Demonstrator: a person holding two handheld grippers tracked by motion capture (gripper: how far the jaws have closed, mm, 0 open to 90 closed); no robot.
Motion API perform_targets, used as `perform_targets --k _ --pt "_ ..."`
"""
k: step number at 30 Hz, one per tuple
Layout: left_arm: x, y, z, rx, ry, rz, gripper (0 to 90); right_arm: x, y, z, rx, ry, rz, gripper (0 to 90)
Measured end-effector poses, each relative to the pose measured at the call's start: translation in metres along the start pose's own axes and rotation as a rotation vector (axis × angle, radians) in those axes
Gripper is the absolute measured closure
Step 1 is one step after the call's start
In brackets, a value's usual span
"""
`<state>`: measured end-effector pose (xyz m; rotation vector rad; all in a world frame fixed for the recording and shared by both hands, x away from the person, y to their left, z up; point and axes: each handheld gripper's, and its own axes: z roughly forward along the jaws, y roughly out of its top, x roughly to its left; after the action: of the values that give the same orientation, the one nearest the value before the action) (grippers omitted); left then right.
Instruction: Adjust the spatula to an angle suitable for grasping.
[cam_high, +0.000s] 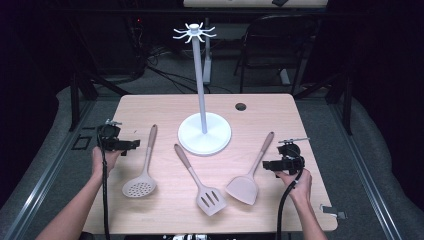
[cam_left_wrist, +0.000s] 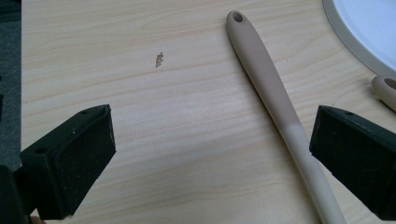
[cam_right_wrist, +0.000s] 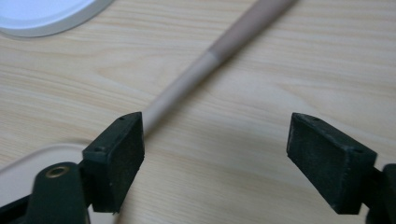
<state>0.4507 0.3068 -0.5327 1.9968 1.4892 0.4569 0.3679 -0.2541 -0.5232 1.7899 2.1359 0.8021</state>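
Spatulas are lying toward the desk's near edge, the skimmer (cam_high: 141, 176) just beside the left gripper (cam_high: 131, 145) and the solid turner (cam_high: 248, 180) just beside the right gripper (cam_high: 266, 165), both jaws standing open and gripping nothing.

the high view is lit from above: the tabletop (cam_high: 165, 107) is bright and even, while the room around it falls to near black. shadows under the utensils are short and soft. the picture is slightly soft overall, with no strong glare. in the left gripper view the wood grain is sharp and the near black fingers (cam_left_wrist: 77, 161) blur a little. the right gripper view is softer, its upper part out of focus.
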Motion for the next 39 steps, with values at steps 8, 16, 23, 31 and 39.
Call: perform_targets --k 8,16,23,31,39 --pt "-0.003 0.001 0.001 0.001 0.002 0.016 0.6 0.022 0.008 0.018 0.028 0.007 -0.007 34.6" --pt "-0.006 0.001 0.003 0.006 0.006 0.019 0.6 0.035 0.011 0.037 0.101 -0.017 -0.024 44.0" --pt "-0.009 0.002 0.004 0.012 -0.001 0.026 0.9 0.038 0.008 0.047 0.144 0.021 -0.027 47.2" --pt "-0.008 0.001 0.003 0.015 0.001 0.026 1.1 0.040 0.009 0.048 0.162 0.024 -0.051 52.8" --pt "-0.007 0.000 0.003 0.017 0.000 0.029 1.2 0.041 0.011 0.045 0.178 0.030 -0.076 59.8"
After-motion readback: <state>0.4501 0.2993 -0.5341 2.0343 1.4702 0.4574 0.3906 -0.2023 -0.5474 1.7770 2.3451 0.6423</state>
